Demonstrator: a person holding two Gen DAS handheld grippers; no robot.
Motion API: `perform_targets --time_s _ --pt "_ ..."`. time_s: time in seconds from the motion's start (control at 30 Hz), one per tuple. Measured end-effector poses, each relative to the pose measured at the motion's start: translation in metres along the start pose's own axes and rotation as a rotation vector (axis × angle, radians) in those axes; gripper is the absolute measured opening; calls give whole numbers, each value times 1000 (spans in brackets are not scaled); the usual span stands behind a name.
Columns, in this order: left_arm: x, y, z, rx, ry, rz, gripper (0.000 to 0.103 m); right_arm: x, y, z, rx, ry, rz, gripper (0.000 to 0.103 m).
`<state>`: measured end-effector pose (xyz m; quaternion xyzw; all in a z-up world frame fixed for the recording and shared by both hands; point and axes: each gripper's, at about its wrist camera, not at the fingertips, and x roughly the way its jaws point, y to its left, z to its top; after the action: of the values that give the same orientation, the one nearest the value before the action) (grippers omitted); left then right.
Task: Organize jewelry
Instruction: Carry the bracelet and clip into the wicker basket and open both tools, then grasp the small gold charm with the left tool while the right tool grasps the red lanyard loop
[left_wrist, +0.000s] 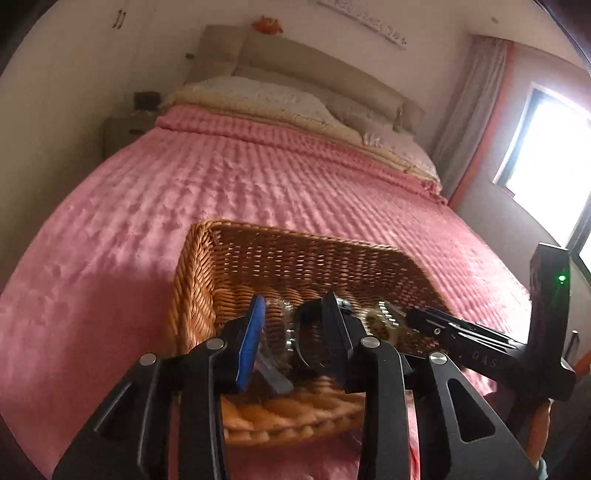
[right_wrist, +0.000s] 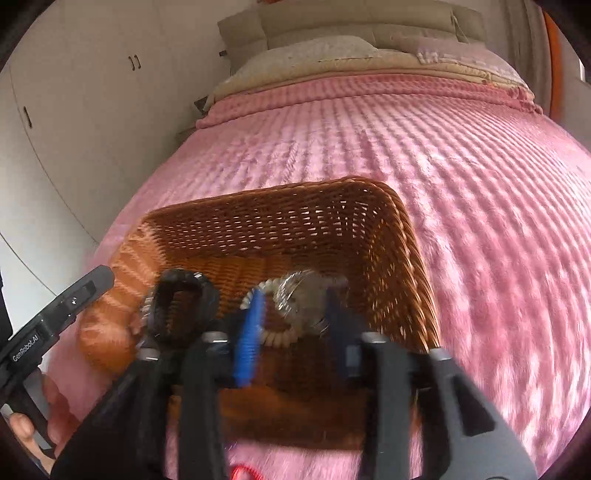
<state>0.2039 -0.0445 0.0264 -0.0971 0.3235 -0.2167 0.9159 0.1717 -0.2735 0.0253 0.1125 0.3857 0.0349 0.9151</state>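
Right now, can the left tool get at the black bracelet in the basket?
Probably yes. The left tool is open over the wicker basket, and the black bracelet lies right at its fingers with nothing covering it. The right tool is beside it, not in the way.

Basket (left_wrist: 207, 266) on bed (left_wrist: 147, 192); bracelets (right_wrist: 295, 295) inside basket.

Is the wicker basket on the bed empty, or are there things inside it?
Not empty. The wicker basket holds a black band and a silvery bracelet, both below its rim.
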Motion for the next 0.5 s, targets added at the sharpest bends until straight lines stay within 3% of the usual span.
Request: perform_targets --time_s 0.13,0.3,0.5 --pt "-41 -13 -14 29 -42 -11 37 -40 4 -19 -8 -44 22 52" --pt "-85 -26 -45 53 -57 -8 38 -82 16 -55 -37 -60 30 52" --pt "-98 -23 -103 43 14 8 38 -92 33 -109 -106 -13 8 52"
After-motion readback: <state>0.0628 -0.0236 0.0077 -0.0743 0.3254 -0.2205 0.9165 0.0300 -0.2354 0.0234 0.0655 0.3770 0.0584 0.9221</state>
